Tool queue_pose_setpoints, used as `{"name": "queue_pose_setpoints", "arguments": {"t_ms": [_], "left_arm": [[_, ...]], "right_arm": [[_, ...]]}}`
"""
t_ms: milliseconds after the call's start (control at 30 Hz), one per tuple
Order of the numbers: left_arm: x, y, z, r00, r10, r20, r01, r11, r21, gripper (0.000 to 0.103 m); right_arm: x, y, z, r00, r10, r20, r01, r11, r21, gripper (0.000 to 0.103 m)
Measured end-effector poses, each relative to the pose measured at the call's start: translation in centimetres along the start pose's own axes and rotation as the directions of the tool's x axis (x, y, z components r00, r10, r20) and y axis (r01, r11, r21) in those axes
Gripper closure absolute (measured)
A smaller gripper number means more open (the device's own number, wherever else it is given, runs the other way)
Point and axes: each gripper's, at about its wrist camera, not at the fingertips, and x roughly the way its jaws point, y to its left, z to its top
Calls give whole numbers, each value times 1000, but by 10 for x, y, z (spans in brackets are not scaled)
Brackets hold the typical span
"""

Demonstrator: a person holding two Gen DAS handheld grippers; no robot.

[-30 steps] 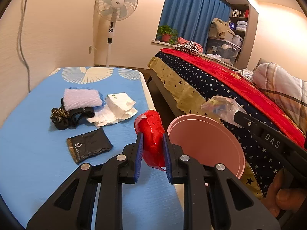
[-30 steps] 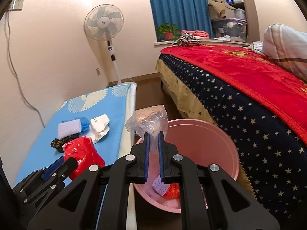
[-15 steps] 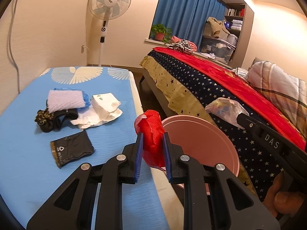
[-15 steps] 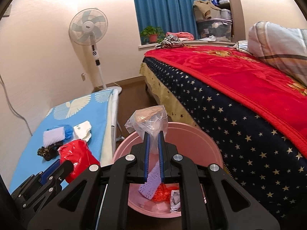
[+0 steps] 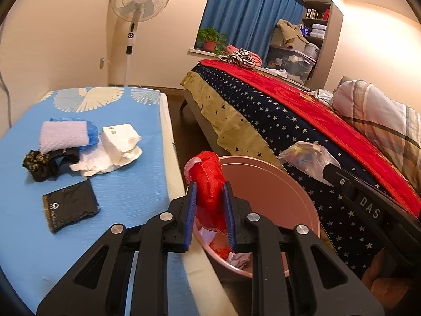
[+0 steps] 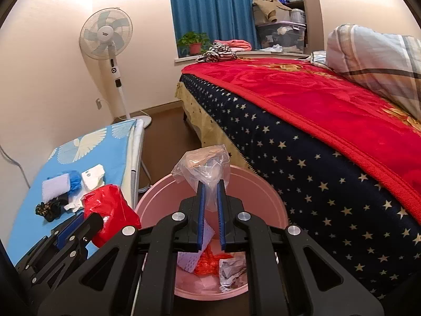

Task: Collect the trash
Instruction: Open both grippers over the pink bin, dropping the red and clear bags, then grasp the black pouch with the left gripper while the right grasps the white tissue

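My left gripper is shut on a crumpled red plastic bag, held at the near left rim of the pink bin. My right gripper is shut on a clear plastic bag above the pink bin, which stands on the floor between the blue mat and the bed. Red, purple and white scraps lie in the bin. On the blue mat lie a black packet, white crumpled paper, a pale purple pad and a dark patterned item.
A bed with a starry navy cover and red blanket runs along the right. A standing fan is against the far wall. A striped pillow lies on the bed. A hand shows at the lower right of the left wrist view.
Both grippers have moved toward the bin with their bags still held. The red bag has gone from over the mat to the bin's rim, and the bin's contents now show.
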Motion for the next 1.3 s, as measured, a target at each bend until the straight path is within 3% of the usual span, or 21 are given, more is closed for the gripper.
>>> {"name": "queue_pose_setpoints", "arguments": {"t_ms": [200,233,267,300,333,367,433,967,1300], "left_arm": [[8,-8,-1,995,-93,-27,93,996,-7,82],[9,-9,-1,994,-107,-33,107,994,-7,78],[10,-8,-2,993,-116,-40,115,993,-10,64],[10,-7,-3,993,-111,-40,111,994,-14,57],[10,-5,-4,994,-101,-37,101,995,-21,54],[9,-2,-4,995,-96,-38,95,995,-29,54],[8,5,-4,995,-89,-39,87,995,-49,54],[-39,51,-11,1000,25,-12,-26,998,-55,56],[-60,92,-17,988,156,3,-155,985,-75,61]], "right_arm": [[1,-9,2,1000,-22,-6,22,999,26,91],[1,-10,1,1000,-23,-9,23,999,33,90],[1,-11,1,1000,-20,-15,20,999,39,86],[2,-11,1,1000,-15,-21,16,999,44,83],[2,-11,1,1000,-12,-24,13,999,49,74],[2,-11,1,1000,-14,-23,15,999,49,66],[1,-10,0,1000,-18,-17,19,999,47,63],[-6,23,-9,995,99,-17,-99,995,6,63],[2,53,-19,979,201,-43,-201,979,-11,64]]}}
